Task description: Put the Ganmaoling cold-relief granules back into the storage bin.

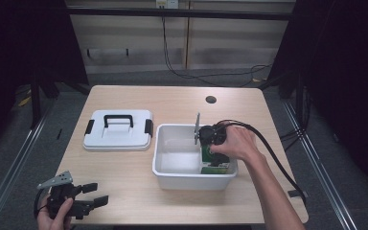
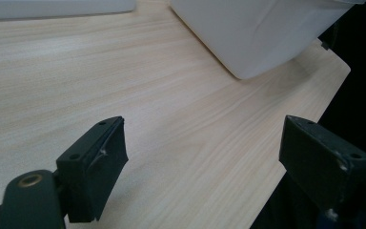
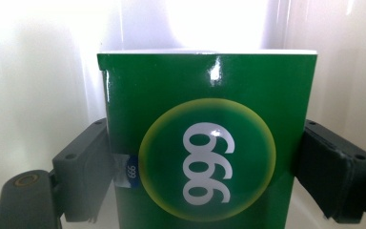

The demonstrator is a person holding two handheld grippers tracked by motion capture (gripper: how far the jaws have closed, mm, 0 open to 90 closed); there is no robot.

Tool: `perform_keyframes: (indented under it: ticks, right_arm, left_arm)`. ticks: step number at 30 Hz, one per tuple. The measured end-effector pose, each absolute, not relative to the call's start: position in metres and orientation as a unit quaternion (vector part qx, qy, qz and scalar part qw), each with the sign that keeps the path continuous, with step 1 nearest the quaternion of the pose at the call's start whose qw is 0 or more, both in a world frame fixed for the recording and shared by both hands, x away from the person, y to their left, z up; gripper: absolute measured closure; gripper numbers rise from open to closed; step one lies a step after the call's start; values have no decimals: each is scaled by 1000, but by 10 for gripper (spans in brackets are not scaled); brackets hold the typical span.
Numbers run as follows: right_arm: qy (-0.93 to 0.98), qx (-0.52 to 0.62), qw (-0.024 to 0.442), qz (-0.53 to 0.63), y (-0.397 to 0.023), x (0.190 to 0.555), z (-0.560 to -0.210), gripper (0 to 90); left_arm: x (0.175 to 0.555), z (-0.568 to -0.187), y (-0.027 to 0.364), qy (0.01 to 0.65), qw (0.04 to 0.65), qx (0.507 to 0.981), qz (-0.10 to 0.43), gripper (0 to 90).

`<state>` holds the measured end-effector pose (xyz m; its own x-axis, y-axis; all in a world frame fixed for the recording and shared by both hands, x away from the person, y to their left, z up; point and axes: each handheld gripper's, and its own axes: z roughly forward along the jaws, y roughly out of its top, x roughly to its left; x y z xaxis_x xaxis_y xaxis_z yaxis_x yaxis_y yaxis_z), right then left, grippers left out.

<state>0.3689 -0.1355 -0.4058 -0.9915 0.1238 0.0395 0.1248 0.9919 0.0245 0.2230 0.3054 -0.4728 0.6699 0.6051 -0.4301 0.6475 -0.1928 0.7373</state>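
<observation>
Green box [image 3: 207, 143], glossy, "999" in a yellow-ringed circle on its face, sits clamped between the right gripper's [image 3: 205, 162] jaws, one pad on each side. High view: right gripper [image 1: 213, 148] is down inside the white bin [image 1: 167, 175], the box at the bin's near right corner. White lid [image 1: 118, 130] with black handle lies left of bin. Left gripper [image 1: 93, 194] rests at table's [image 1: 139, 191] near left edge, jaws spread wide, holding nothing.
</observation>
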Motion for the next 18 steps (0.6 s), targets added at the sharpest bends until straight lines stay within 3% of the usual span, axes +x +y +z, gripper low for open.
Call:
perform_keyframes:
  ticks: [18]
  right_arm:
    - [-999,-48,9,-9,-134,368,-415,115]
  left_arm:
    - [223,-472,305,406,489,772,-21,162]
